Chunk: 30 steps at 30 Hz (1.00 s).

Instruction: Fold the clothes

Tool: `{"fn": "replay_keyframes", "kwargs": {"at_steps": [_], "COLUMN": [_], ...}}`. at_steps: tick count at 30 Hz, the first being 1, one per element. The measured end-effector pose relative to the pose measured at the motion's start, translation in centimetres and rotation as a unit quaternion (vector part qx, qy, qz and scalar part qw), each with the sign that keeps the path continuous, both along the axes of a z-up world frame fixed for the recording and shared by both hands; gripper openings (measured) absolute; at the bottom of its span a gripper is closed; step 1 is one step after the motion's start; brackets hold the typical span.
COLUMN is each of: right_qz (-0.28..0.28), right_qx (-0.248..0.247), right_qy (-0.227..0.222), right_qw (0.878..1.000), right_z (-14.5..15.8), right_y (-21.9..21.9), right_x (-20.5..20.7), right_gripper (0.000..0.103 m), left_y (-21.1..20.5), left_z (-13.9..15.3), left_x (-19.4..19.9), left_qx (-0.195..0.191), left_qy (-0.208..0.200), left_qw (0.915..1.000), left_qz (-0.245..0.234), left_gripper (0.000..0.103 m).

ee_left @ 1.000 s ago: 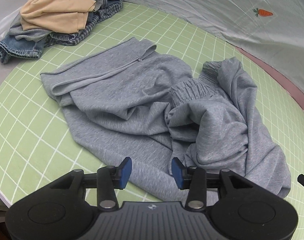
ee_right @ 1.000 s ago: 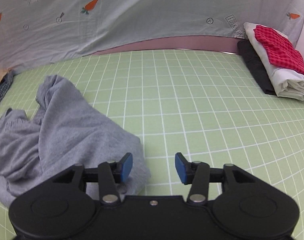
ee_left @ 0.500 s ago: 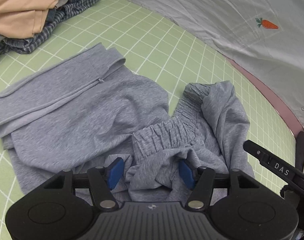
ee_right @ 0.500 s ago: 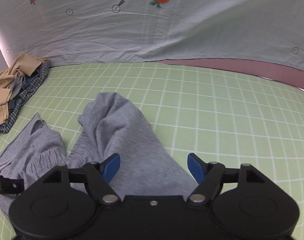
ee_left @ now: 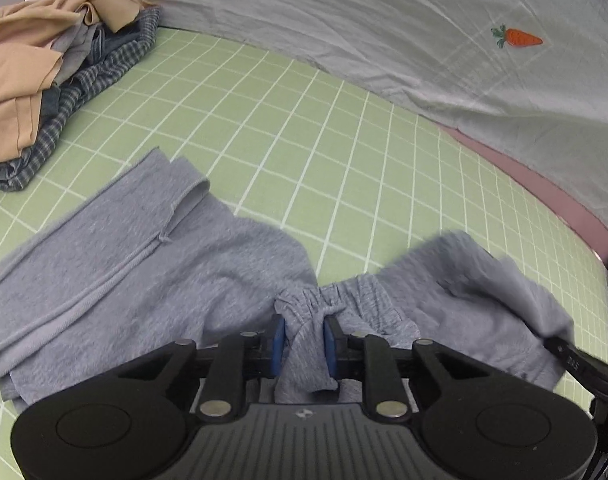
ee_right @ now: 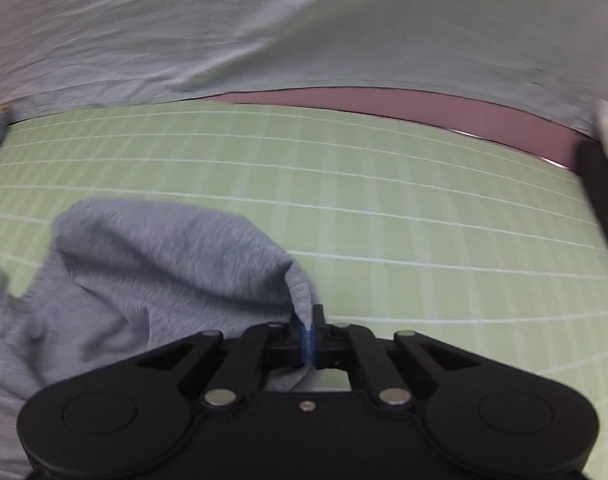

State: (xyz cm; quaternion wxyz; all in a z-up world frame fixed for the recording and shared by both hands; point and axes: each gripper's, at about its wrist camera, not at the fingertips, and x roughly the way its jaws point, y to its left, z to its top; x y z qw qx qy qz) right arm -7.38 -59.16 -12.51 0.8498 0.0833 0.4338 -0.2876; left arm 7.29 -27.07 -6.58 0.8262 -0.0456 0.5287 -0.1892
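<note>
Grey sweatpants (ee_left: 152,280) lie crumpled on the green gridded mat (ee_left: 304,120). My left gripper (ee_left: 304,346) is shut on the bunched elastic waistband (ee_left: 327,300), fabric pinched between its blue pads. In the right wrist view my right gripper (ee_right: 308,340) is shut tight on a raised fold of the same grey sweatpants (ee_right: 164,272), which spread to the left. The right gripper's black finger (ee_left: 575,360) shows at the lower right of the left wrist view, against the cloth.
A heap of unfolded clothes (ee_left: 44,52), tan over blue plaid and denim, sits at the far left. A pale sheet with carrot prints (ee_left: 423,32) hangs behind the mat. A dark folded stack (ee_right: 599,200) stands at the right edge.
Both grippers moved forward over the sweatpants and closed: the left on the waistband, the right on a fold of cloth. They were open before.
</note>
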Motion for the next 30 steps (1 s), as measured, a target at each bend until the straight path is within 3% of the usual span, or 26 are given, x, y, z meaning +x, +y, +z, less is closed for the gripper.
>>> {"fn": "replay_keyframes", "kwargs": {"at_steps": [4, 7, 8, 9, 10, 11, 13, 15, 18, 23, 27, 30], "right_qz": [-0.156, -0.215, -0.227, -0.233, -0.234, -0.231, -0.217, -0.192, -0.13, -0.023, 0.001, 0.011], "right_qx": [-0.023, -0.062, -0.061, -0.06, -0.061, -0.065, -0.076, -0.078, -0.07, -0.015, 0.01, 0.001], "right_qy": [0.053, 0.115, 0.121, 0.116, 0.106, 0.096, 0.07, 0.032, -0.02, -0.016, 0.004, 0.013], "right_qw": [0.986, 0.968, 0.965, 0.964, 0.964, 0.966, 0.971, 0.978, 0.989, 0.999, 1.0, 1.0], "right_z": [-0.6, -1.2, -1.2, -0.9, -0.6, -0.2, 0.8, 1.9, 2.9, 0.6, -1.1, -1.3], "right_y": [-7.4, -9.5, -9.8, -9.8, -9.7, -9.3, -8.3, -7.3, -5.8, -4.5, -4.8, -4.8], "right_x": [-7.1, -11.4, -12.6, -13.5, -14.1, -14.5, -14.5, -13.3, -10.6, -4.8, -2.2, -1.1], "right_gripper": [0.002, 0.004, 0.011, 0.028, 0.038, 0.053, 0.059, 0.073, 0.082, 0.086, 0.086, 0.091], "left_y": [0.9, 2.2, 2.9, 3.5, 4.1, 4.8, 6.0, 6.5, 6.6, 6.2, 5.9, 5.4], "left_z": [0.8, 0.2, -0.2, -0.6, -1.0, -1.3, -1.7, -1.9, -2.4, -3.5, -4.2, -4.4], "left_x": [-0.5, -1.6, -2.0, -2.5, -2.9, -3.3, -3.9, -4.7, -5.7, -6.1, -6.0, -5.7], "left_qx": [0.02, 0.055, 0.063, 0.07, 0.076, 0.083, 0.097, 0.101, 0.103, 0.11, 0.119, 0.134], "left_qy": [-0.031, -0.036, -0.031, -0.025, -0.018, -0.014, -0.005, 0.0, 0.009, 0.022, 0.032, 0.032], "left_qw": [0.9992, 0.997, 0.9962, 0.9952, 0.9942, 0.9932, 0.991, 0.9904, 0.9906, 0.989, 0.987, 0.9857], "left_qz": [0.018, 0.04, 0.052, 0.064, 0.074, 0.08, 0.092, 0.094, 0.089, 0.096, 0.104, 0.096], "left_gripper": [0.031, 0.035, 0.036, 0.038, 0.039, 0.039, 0.04, 0.042, 0.048, 0.059, 0.072, 0.08]}}
